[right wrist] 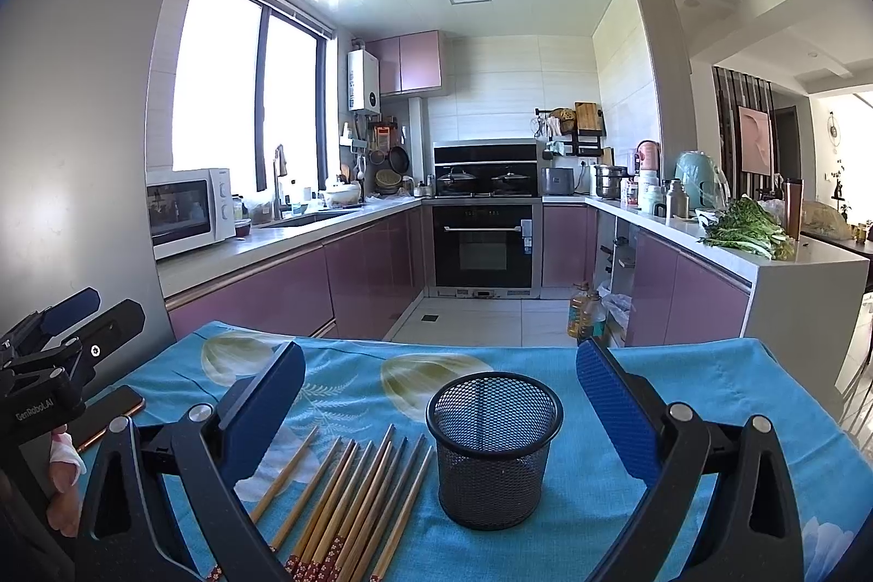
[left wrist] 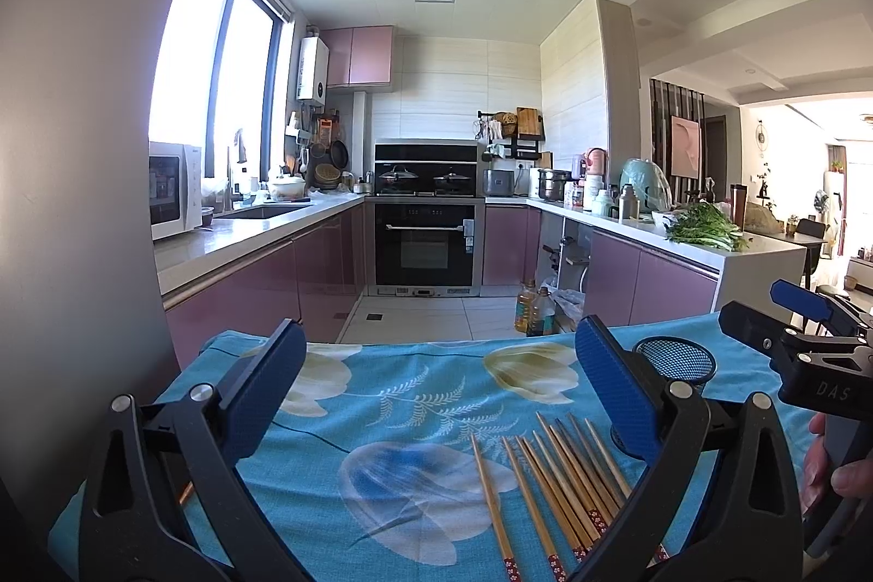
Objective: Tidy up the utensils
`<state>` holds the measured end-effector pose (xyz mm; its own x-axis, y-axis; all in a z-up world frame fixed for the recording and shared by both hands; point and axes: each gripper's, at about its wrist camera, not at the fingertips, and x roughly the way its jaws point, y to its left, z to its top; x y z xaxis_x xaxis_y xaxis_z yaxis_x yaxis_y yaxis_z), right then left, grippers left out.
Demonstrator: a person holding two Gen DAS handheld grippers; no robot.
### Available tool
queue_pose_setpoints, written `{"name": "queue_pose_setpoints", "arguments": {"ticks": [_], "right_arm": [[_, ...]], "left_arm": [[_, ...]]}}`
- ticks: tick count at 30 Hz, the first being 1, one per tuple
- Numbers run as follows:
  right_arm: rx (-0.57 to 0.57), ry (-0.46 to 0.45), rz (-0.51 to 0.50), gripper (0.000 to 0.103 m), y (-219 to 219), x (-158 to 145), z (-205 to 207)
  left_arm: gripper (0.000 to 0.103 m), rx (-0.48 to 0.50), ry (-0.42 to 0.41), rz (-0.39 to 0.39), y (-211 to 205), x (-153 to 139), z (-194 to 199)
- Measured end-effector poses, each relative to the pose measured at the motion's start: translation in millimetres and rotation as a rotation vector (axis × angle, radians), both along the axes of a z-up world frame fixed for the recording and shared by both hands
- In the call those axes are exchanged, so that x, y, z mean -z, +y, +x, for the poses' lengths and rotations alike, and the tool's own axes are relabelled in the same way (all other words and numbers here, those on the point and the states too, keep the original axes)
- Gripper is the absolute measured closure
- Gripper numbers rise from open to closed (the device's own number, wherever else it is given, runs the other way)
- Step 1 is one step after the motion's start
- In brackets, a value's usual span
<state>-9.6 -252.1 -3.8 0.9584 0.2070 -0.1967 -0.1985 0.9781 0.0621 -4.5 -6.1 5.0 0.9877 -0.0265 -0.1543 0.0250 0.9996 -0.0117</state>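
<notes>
- The chopsticks [right wrist: 349,500] lie loose in a rough fan on the blue flowered cloth [right wrist: 682,380], just beside the black mesh holder [right wrist: 494,451], on its left as the right wrist camera sees it. None is inside the holder yet, so the sorting looks barely begun.
- Their long axes run roughly away from both cameras, patterned red ends nearest the lenses, plain tips pointing toward the far edge of the cloth and the holder.
- The holder stands upright, mouth up and apparently empty, near the middle of the cloth.
- From the left gripper [left wrist: 436,396] the chopsticks [left wrist: 556,484] lie below and toward its right finger, with the holder [left wrist: 676,358] beyond that finger; this gripper seems the nearer one to the bundle.
- From the right gripper [right wrist: 442,407] the holder sits almost straight ahead between the fingers, while the chopsticks sit low by its left finger.
- Both grippers are spread wide, and neither holds or touches anything.
- My judgement: the next move calls for one gripper to dip toward the chopsticks, with its fingers closing across their long axes, then lift toward the holder beside them.
- A phone [right wrist: 109,415] lies on the cloth well left of the holder, beside the person's hand [right wrist: 65,484].
</notes>
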Motion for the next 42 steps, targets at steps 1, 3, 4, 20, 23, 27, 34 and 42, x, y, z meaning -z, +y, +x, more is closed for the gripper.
{"name": "queue_pose_setpoints", "arguments": {"ticks": [1,3,4,20,23,27,34,42], "right_arm": [[0.000,0.000,0.001,0.007,0.0,-0.3,0.1],[0.000,0.001,0.000,0.007,0.4,0.1,0.1],[-0.001,0.002,0.001,0.007,0.9,0.0,0.1],[0.001,0.000,0.005,0.007,-0.8,-2.6,-1.2],[0.000,0.001,0.006,0.007,-0.9,-2.5,-1.1],[0.000,0.000,0.006,0.007,-0.9,-2.5,-1.2],[0.001,-0.001,0.005,0.007,-0.5,-2.8,-1.2],[0.002,-0.003,0.008,0.007,-3.1,-6.0,-2.4]], "left_arm": [[0.006,0.000,0.000,0.000,-0.2,-0.1,0.4],[0.006,0.001,0.001,0.000,-0.2,0.1,-0.1],[0.006,0.000,0.000,0.001,-0.8,-0.1,0.7],[0.006,0.001,-0.001,0.000,-0.5,0.4,-0.5],[0.006,0.002,-0.001,-0.001,-0.9,0.2,-0.4],[0.006,0.002,-0.002,0.000,-1.3,-0.2,0.2],[0.006,0.002,-0.002,0.001,-1.9,-0.1,0.3],[0.006,0.002,-0.002,-0.001,-1.5,0.1,-0.7]]}}
